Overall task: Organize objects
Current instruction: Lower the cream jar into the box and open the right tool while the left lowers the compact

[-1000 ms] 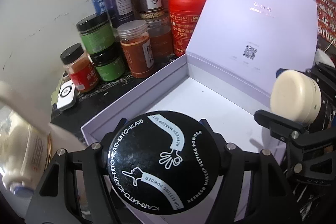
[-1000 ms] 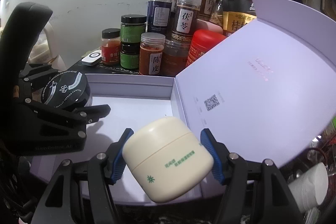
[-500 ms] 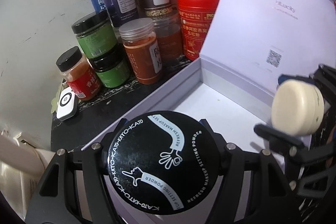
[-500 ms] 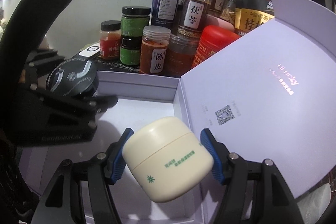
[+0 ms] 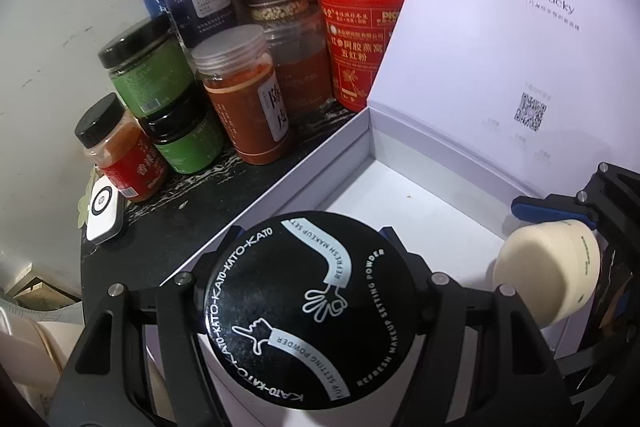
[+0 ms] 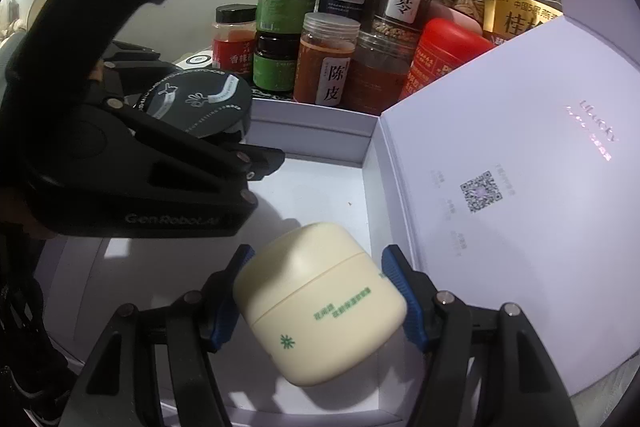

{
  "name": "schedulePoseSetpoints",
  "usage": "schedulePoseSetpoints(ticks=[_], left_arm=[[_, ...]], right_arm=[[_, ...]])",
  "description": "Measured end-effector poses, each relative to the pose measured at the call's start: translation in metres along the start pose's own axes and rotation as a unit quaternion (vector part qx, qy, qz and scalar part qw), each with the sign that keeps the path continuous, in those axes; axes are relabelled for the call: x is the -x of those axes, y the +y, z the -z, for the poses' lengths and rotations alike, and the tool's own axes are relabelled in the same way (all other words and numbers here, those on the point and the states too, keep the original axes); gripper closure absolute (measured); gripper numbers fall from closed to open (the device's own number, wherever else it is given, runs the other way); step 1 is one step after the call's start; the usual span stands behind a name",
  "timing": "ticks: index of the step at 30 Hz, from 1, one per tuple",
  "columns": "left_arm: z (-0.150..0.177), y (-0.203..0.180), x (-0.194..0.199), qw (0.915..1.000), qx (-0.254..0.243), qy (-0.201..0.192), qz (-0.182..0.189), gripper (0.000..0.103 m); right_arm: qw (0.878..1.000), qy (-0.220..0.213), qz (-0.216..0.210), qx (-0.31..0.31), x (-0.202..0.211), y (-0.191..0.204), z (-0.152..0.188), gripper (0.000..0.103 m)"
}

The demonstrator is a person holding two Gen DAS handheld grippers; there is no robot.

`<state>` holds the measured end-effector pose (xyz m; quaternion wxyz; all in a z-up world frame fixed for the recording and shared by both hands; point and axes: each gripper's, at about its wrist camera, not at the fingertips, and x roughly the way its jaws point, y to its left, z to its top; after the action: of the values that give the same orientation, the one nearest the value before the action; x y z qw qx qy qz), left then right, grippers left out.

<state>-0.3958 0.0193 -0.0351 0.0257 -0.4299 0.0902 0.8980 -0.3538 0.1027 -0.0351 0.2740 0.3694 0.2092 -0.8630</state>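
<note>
Your left claw (image 5: 310, 311) grips the black powder compact (image 5: 308, 311), held over the near left corner of the open white box (image 6: 320, 125). Your right claw (image 6: 316, 295) clamps the cream jar (image 6: 320, 297), tilted, above the box floor beside the raised lid (image 6: 520, 167). Spice jars (image 5: 244, 99) crowd the bench (image 5: 192, 211) behind.

Two close wrist views, side by side, sharing the open box (image 5: 352, 143).

Jars (image 5: 240, 95) behind box (image 5: 320, 163); lid (image 6: 520, 163) up at right.
</note>
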Motion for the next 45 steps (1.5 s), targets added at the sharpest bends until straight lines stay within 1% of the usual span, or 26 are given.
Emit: schedulePoseSetpoints(ticks=[3, 8, 12, 18, 25, 30, 38, 45], left_arm=[[0.000, 0.001, -0.004, 1.0000, 0.001, 0.009, 0.002, 0.037], [0.005, 0.003, -0.011, 0.9993, 0.016, 0.028, 0.016, 0.037], [0.010, 0.003, -0.009, 0.9994, 0.020, 0.026, 0.013, 0.037], [0.013, 0.003, -0.008, 0.9989, 0.025, 0.036, 0.014, 0.037], [0.018, -0.001, -0.005, 0.9987, 0.022, 0.046, 0.007, 0.037], [0.022, -0.001, -0.001, 0.9986, 0.020, 0.047, -0.011, 0.037], [0.030, -0.005, 0.004, 0.9982, 0.023, 0.054, -0.015, 0.036], [0.037, -0.010, 0.008, 0.9975, 0.025, 0.062, -0.022, 0.036]], right_arm=[[1.000, 0.005, -0.007, 0.002, -0.003, 0.002, 0.000, 0.036], [1.000, 0.010, -0.002, -0.002, -0.005, 0.005, 0.001, 0.036], [1.000, 0.011, 0.001, -0.007, -0.005, 0.005, 0.001, 0.036], [1.000, 0.011, 0.012, -0.009, -0.004, 0.004, 0.002, 0.036], [1.000, 0.013, 0.026, -0.007, -0.001, 0.006, 0.007, 0.036], [0.999, 0.013, 0.036, -0.007, 0.005, 0.005, 0.010, 0.036], [0.998, 0.014, 0.054, -0.011, 0.018, 0.004, 0.016, 0.034], [0.998, 0.016, 0.056, -0.021, 0.030, 0.000, 0.023, 0.032]])
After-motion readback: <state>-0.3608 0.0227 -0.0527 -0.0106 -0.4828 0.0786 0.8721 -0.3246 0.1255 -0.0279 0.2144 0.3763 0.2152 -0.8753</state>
